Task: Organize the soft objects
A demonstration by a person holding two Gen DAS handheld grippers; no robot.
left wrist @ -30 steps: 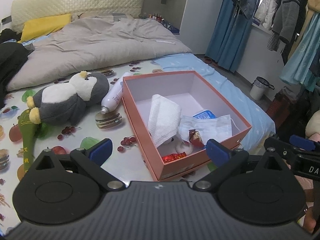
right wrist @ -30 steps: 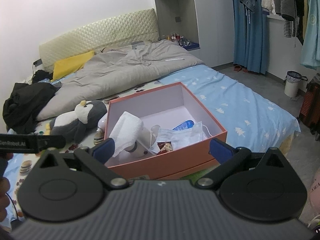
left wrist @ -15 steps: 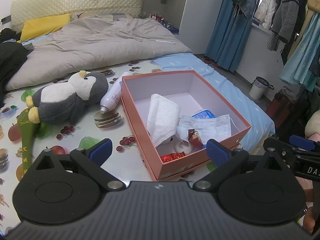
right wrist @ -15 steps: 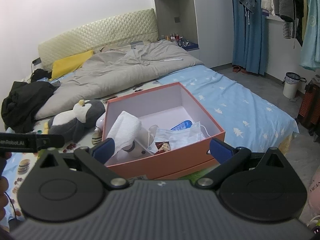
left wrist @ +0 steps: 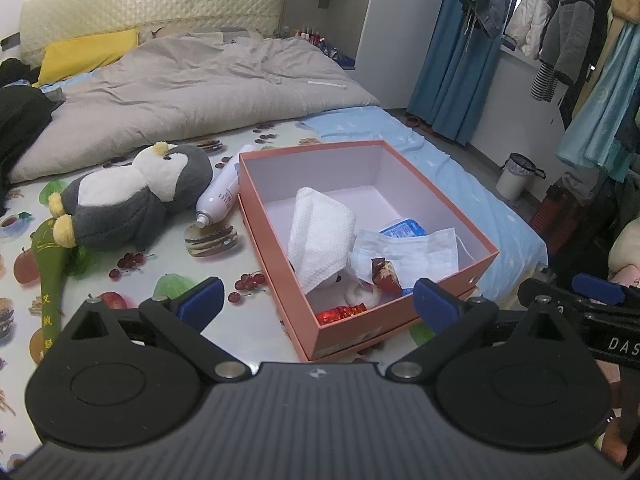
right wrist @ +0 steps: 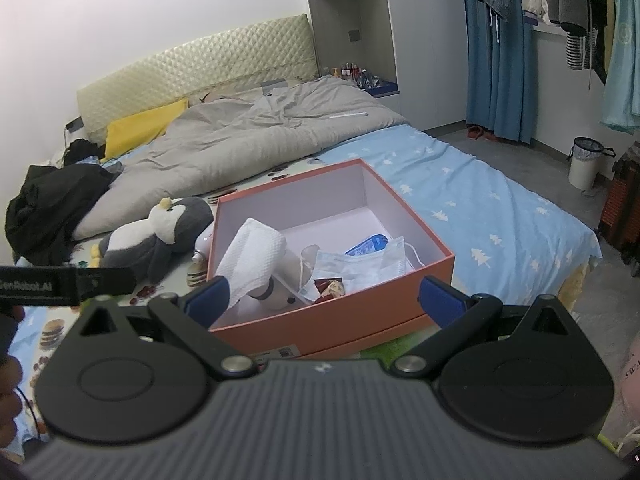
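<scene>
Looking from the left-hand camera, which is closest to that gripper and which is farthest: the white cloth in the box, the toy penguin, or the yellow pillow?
From the left gripper:
1. White cloth, straight ahead, propped inside the orange box.
2. Toy penguin, farther back on the left, lying on the bed.
3. Yellow pillow, far left, by the headboard.

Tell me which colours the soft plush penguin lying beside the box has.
Grey and white plush penguin, with yellow feet and tuft; clearest in the left wrist view.
</scene>
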